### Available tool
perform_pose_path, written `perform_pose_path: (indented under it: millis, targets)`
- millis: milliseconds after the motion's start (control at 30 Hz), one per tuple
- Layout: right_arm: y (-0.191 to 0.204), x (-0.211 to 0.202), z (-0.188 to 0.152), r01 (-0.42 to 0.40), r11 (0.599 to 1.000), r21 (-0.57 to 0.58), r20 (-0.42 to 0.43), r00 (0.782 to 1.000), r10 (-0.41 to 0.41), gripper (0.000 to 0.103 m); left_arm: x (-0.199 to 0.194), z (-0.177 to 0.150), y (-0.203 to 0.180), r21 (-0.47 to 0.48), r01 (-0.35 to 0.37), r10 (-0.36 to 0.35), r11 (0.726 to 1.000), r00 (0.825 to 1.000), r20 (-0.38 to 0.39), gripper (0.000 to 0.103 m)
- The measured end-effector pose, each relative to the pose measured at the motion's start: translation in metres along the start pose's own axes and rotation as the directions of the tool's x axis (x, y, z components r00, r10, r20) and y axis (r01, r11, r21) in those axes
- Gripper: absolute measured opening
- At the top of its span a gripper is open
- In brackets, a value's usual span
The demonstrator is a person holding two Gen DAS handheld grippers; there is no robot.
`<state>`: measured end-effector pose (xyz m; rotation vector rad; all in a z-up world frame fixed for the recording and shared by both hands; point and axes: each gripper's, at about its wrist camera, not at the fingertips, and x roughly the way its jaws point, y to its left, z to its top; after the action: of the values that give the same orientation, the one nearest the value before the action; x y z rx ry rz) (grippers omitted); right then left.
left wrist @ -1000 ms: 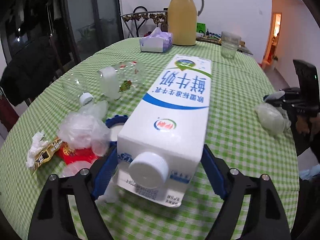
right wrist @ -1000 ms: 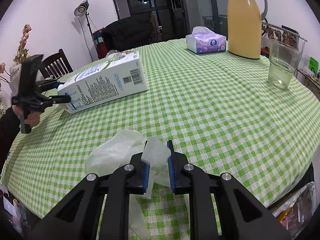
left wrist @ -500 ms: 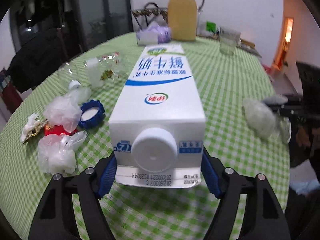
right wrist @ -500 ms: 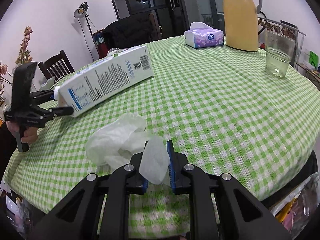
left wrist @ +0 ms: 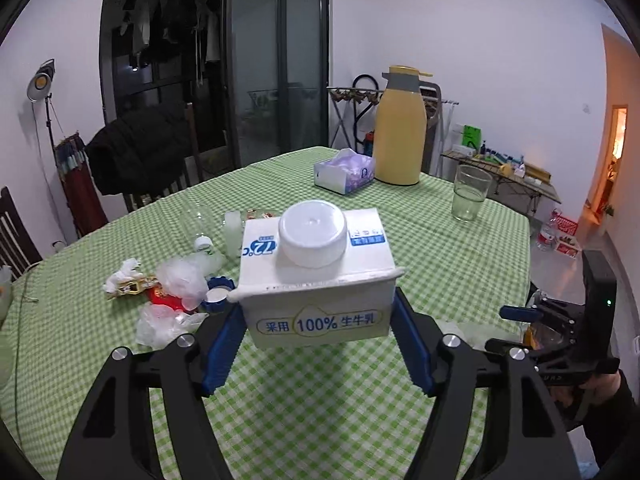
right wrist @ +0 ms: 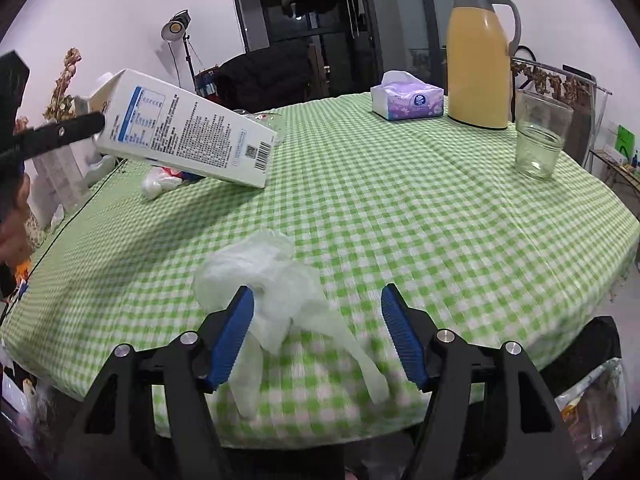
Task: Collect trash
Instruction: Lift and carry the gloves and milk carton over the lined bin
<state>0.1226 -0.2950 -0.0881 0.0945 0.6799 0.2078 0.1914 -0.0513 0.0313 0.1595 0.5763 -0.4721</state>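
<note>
A: How is the milk carton (left wrist: 316, 280) being held?

B: It is pinched at its cap end between the blue pads of the left gripper (left wrist: 318, 344), whose jaws have just been closing a little on it. The carton is seen tilted in the right wrist view, its far bottom edge low over the checked tablecloth (right wrist: 400, 200); whether that edge touches cannot be told.

A: How is it expected to handle?

B: Stiff card walls are judged to bear a squeeze, though an empty carton may buckle. Its weight cannot be read. A hold nearer the middle would probably swing less.

A: And the right gripper (right wrist: 318, 332)?

B: Its jaws have just been opening and are spread wide. The crumpled plastic glove (right wrist: 276, 292) lies on the cloth between them, brushed by the left pad but not pressed. It is judged light, limp and slippery, best taken at the bunched part.

A: What is hard to make out?

B: The heap of wrappers (left wrist: 168, 292) is partly hidden behind the carton, the glove's trailing fingers are blurred, and no bin is seen.
</note>
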Motion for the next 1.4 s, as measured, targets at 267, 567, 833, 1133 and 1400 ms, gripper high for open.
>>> perform_pose_path:
  millis: [267,567,833,1133,1400]
  targets:
    - [0.019,0.017,-0.015,-0.023,0.997,-0.076,-0.067,0.998,0.018,0.014,-0.018,0.017,-0.001,-0.043,-0.054,0.056,0.998,0.997,0.048,0.066]
    - [0.015,-0.044,0.073,0.039,0.990,-0.138,0.119,0.993,-0.022,0.002,-0.047,0.040,-0.005,-0.071,-0.086,0.094,0.994,0.989,0.112,0.066]
    - [-0.012,-0.094,0.077,0.140,0.981,-0.137,0.195,0.974,-0.112,0.002,-0.056,0.061,-0.033,-0.035,-0.049,0.054,0.998,0.988,0.144,0.066]
    - [-0.105,-0.145,0.038,0.302,0.953,0.020,0.199,0.933,-0.300,0.002,-0.049,0.088,-0.100,0.052,0.028,-0.036,0.998,0.988,0.152,0.066]
    - [-0.186,-0.178,-0.019,0.429,0.894,0.129,0.105,0.891,-0.443,0.002,-0.027,0.107,-0.204,0.153,0.204,-0.224,0.967,0.965,0.134,0.066]
